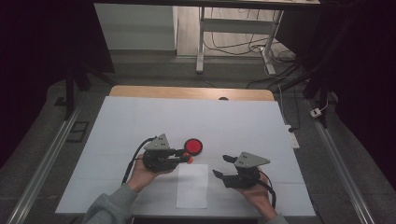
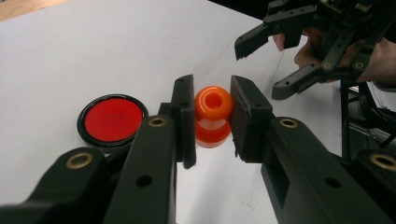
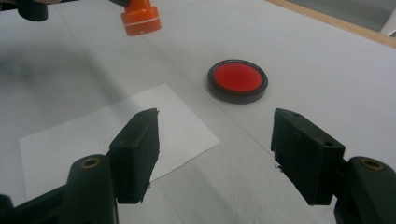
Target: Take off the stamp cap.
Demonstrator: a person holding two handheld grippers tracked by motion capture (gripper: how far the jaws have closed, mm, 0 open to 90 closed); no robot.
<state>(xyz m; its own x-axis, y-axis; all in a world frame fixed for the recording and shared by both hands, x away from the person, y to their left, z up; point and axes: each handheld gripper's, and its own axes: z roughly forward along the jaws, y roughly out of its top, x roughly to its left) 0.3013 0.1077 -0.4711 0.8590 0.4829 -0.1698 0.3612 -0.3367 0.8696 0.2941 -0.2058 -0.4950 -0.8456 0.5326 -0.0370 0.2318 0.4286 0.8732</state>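
High view: we saw left hand-held gripper [image 1: 186,157] clamped on orange stamp [image 1: 187,156] just beside red ink pad [image 1: 193,146] on white worktop [image 1: 140,121]; right hand-held gripper [image 1: 222,166] agape, empty, beside paper sheet [image 1: 192,186].
Left gripper view: we noted stamp [image 2: 213,116] pinched between jaws, pad [image 2: 112,119] just left.
Right gripper view: jaws wide above paper [image 3: 93,135], nothing between; pad [image 3: 237,80] ahead.
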